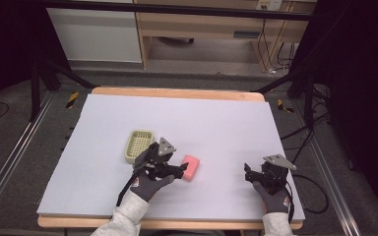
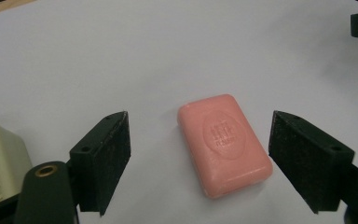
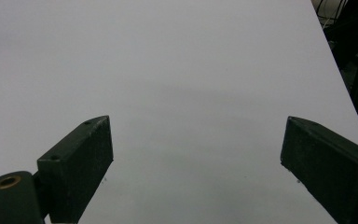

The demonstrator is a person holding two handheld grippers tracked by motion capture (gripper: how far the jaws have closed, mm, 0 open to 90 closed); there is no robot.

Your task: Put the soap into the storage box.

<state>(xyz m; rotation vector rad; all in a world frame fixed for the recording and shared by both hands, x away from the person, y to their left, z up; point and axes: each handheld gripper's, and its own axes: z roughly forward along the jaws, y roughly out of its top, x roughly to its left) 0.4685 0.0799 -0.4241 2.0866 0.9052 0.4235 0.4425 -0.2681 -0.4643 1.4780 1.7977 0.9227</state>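
Two grey-gloved hands are entering from the bottom edge of the high view, each holding a black gripper over a pale lavender table surface (image 1: 216, 123) that is occupying the centre of the frame.

Left gripper (image 1: 170, 169), lower centre-left of the high view: its jaws are standing wide apart and are holding nothing. In the left gripper view the gripper (image 2: 198, 158) is straddling a pink soap bar (image 2: 223, 142), which is lying flat on the surface in the gap between the jaws, touching neither, its embossed oval stamp facing up. In the high view the soap bar (image 1: 192, 167) is sitting just right of the left gripper.

Right gripper (image 1: 257, 174), lower right of the high view: it is resting well apart from the soap. In the right gripper view its jaws (image 3: 196, 163) are spread wide over bare surface, gripping nothing.

Cream slotted soap dish (image 1: 139, 145), centre-left of the high view: it is lying just beside the left gripper, and its corner (image 2: 0, 163) is showing at the lower left of the left gripper view.
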